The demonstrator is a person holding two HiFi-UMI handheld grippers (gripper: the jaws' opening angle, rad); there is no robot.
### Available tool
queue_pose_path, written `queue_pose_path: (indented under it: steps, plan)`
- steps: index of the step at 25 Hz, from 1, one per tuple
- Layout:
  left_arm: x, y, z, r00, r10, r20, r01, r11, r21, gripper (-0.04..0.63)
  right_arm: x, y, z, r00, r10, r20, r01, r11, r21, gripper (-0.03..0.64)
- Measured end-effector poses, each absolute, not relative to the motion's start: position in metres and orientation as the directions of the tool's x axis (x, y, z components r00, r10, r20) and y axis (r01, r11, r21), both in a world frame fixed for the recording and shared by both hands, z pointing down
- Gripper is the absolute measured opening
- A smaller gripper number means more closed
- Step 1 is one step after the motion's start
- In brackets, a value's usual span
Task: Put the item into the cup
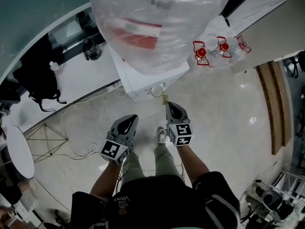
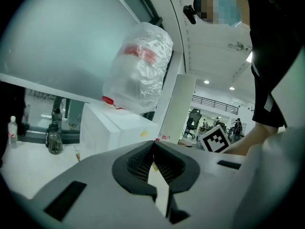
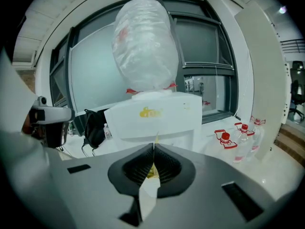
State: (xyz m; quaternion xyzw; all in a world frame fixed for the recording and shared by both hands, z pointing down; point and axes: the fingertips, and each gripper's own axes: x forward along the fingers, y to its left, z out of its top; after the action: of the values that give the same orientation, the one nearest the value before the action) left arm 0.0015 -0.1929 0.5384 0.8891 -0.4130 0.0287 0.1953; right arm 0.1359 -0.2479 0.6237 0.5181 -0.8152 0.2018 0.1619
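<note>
White water dispenser (image 3: 183,116), topped by a plastic-bagged jug (image 3: 143,42), holds a small cup (image 1: 156,91) just ahead of the right gripper (image 1: 167,104). Its jaws pinch a thin yellow item (image 3: 152,171). The left gripper (image 1: 130,119) has its jaws pressed together. Red-capped bottles (image 3: 228,141) stand off right.

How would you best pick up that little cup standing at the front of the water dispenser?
Probably by its near rim wall: the cup stands upright, mouth open, against the white dispenser, whose body blocks the far side. Come from the front, slightly above, one jaw inside and one outside.
</note>
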Motion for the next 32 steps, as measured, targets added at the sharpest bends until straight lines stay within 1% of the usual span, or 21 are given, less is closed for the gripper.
queue_pose_path:
  steps: [2, 15, 25, 32]
  plan:
    - [0.001, -0.195, 0.548, 0.64, -0.733, 0.228, -0.759, -0.56, 0.331, 0.02, 0.134, -0.256, 0.641, -0.414, -0.768, 0.488, -0.908, 0.387, -0.161, 0.044]
    - [-0.033, -0.209, 0.598, 0.568, -0.795, 0.215, -0.804, -0.479, 0.352, 0.02, 0.119, -0.296, 0.749, -0.392, -0.722, 0.57, -0.917, 0.359, -0.176, 0.044]
    - [-0.05, -0.194, 0.635, 0.546, -0.801, 0.243, -0.812, -0.436, 0.389, 0.02, 0.097, -0.317, 0.794, -0.401, -0.7, 0.591, -0.906, 0.397, -0.145, 0.044]
    - [-0.056, -0.191, 0.648, 0.535, -0.807, 0.249, -0.817, -0.42, 0.396, 0.02, 0.097, -0.327, 0.824, -0.381, -0.674, 0.633, -0.907, 0.406, -0.113, 0.044]
